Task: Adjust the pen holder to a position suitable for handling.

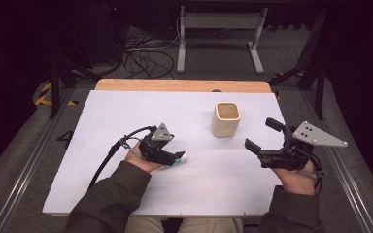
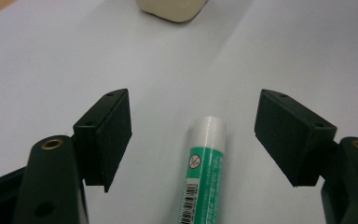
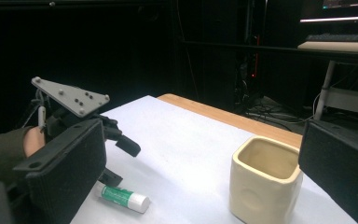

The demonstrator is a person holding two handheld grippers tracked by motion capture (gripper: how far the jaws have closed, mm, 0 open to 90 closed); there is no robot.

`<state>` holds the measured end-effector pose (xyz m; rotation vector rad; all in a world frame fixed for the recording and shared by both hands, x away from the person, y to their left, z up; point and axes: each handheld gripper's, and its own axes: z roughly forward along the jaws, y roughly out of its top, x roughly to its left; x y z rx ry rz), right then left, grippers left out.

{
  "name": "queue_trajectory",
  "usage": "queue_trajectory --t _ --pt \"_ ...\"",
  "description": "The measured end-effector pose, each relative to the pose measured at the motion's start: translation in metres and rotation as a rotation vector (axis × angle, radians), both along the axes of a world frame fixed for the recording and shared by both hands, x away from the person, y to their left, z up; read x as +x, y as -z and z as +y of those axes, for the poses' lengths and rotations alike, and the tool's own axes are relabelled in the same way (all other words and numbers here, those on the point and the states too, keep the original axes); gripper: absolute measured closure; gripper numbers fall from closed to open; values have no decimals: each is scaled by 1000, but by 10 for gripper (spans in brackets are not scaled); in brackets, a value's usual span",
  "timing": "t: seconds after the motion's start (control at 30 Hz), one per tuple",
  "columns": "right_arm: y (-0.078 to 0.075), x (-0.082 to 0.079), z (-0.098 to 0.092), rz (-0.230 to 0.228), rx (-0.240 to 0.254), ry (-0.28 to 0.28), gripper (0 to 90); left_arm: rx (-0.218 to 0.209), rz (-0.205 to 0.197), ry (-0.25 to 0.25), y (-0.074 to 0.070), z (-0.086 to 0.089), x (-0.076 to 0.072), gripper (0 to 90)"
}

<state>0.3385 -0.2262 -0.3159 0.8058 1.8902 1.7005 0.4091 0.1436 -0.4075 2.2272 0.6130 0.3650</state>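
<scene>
A green glue stick with a white cap [image 2: 204, 168] lies flat on the white table top, cap pointing away from me. My left gripper [image 2: 194, 105] hangs low over it, open, with one jaw on each side of the stick and a gap between each pad and it. From above, the stick's cap [image 1: 183, 156] pokes out past the left gripper [image 1: 175, 159]. The right gripper view has the same stick [image 3: 123, 198] under the left gripper [image 3: 121, 163]. My right gripper [image 1: 261, 134] is held open, off the table at the right, nothing between its jaws [image 3: 205, 140].
A cream square cup [image 1: 226, 119] stands upright right of centre; it is close before the right gripper [image 3: 265, 186] and beyond the stick [image 2: 172, 9]. The white sheet [image 1: 126, 111] covers a wooden table whose far edge [image 1: 182, 85] shows. Cables and a stand sit on the floor behind.
</scene>
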Motion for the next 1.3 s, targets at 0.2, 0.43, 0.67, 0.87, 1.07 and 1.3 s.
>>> queue_trajectory --t 0.2,0.43,0.67,0.87,1.07,1.3 --pt "0 0 0 1 -2 0 13 26 19 10 7 -4 4 313" --pt "0 0 1 2 -6 -8 14 66 28 30 13 -12 6 345" --pt "0 0 1 4 -8 -9 14 107 39 51 19 -20 8 383" --pt "0 0 2 7 -9 -11 14 115 61 50 25 -24 11 418" --pt "0 1 2 10 -13 -16 14 126 74 60 29 -26 13 450" --pt "0 1 4 11 -14 -21 14 134 94 58 32 -28 15 491"
